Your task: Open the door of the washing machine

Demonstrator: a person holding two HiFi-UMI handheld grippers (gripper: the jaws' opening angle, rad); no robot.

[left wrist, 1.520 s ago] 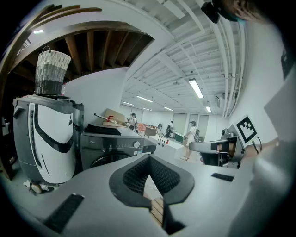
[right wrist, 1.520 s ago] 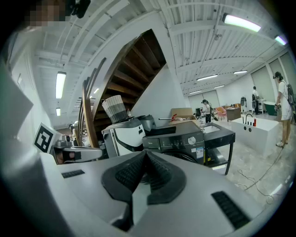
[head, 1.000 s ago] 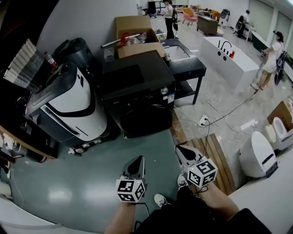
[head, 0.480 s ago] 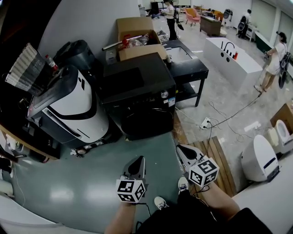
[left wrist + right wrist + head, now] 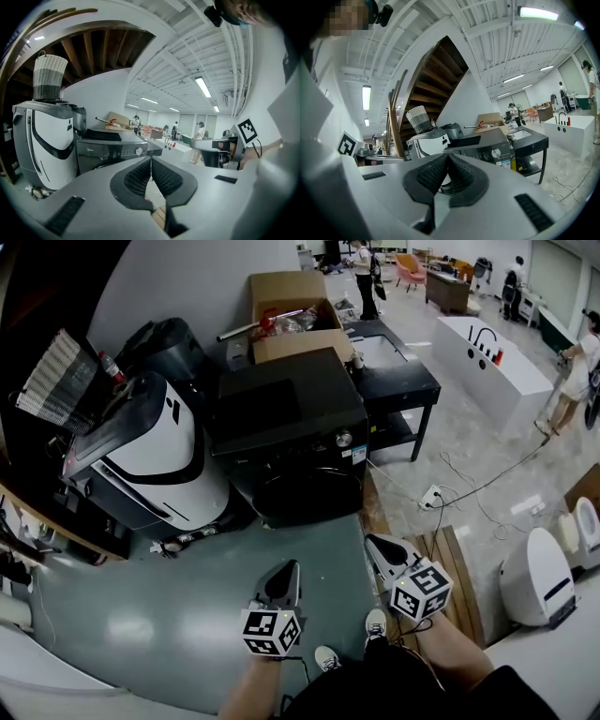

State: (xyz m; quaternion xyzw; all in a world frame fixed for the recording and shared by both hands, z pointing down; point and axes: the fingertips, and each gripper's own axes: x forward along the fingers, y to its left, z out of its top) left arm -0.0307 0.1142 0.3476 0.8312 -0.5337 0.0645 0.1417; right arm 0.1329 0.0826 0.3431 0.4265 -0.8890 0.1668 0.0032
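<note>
left tool [image 5: 286, 570] and right tool [image 5: 377, 546], both pinched closed and empty, hovering short of washing machine [image 5: 281, 413]; approach step; closed door [image 5: 305, 491] likely needing a reach next

the washing machine [image 5: 286, 418] looms slightly larger and further right in the frame. the person in white [image 5: 574, 369] has reached the right edge.
</note>
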